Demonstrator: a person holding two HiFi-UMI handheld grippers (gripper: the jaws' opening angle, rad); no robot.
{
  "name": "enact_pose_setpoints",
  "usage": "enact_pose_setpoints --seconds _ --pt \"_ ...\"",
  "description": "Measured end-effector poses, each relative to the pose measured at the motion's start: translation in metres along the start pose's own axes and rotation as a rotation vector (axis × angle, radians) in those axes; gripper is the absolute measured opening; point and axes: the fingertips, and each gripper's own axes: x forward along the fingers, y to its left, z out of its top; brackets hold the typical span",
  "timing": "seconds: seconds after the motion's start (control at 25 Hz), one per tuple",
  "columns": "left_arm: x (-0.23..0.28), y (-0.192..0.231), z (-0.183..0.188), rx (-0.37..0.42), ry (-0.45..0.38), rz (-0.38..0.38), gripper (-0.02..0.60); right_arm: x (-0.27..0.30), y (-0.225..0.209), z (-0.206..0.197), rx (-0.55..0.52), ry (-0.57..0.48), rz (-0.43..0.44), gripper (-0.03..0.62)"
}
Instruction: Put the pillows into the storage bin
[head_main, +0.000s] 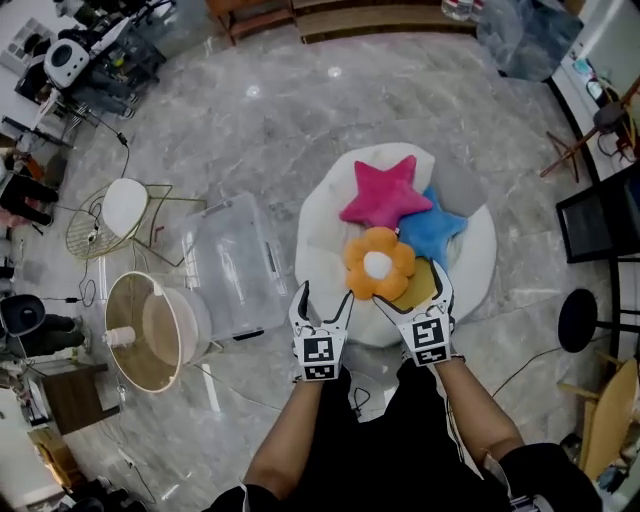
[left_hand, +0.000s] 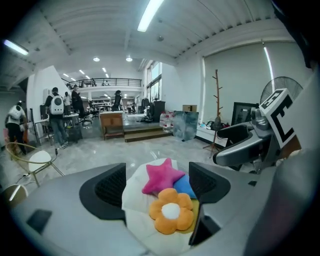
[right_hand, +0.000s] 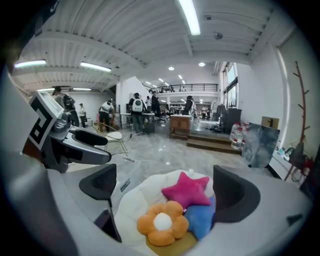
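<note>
Marble floor; forearms extended, left tongs, right tongs spread, empty, near flower pillow.

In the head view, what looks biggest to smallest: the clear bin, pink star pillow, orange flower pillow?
1. clear plastic storage bin
2. pink star-shaped plush pillow
3. orange flower-shaped plush pillow, only slightly smaller

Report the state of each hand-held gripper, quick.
Left hand-held gripper: open, holding nothing.
Right hand-held gripper: open, holding nothing.
</note>
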Motion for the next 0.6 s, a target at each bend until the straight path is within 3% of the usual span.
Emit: enact_pose_setpoints --seconds 0.24,0.6 --pt "0.058 -0.009 -0.052 0.071 0.057 -0.117 0.371 0.026 -0.020 -0.059 0.094 0.060 -0.065 0.599" --pt "0.174 -0.022 -0.184 0.118 0.153 -0.119 0.372 0.095 -0.055 -0.206 0.157 0.155 -0.052 0.599"
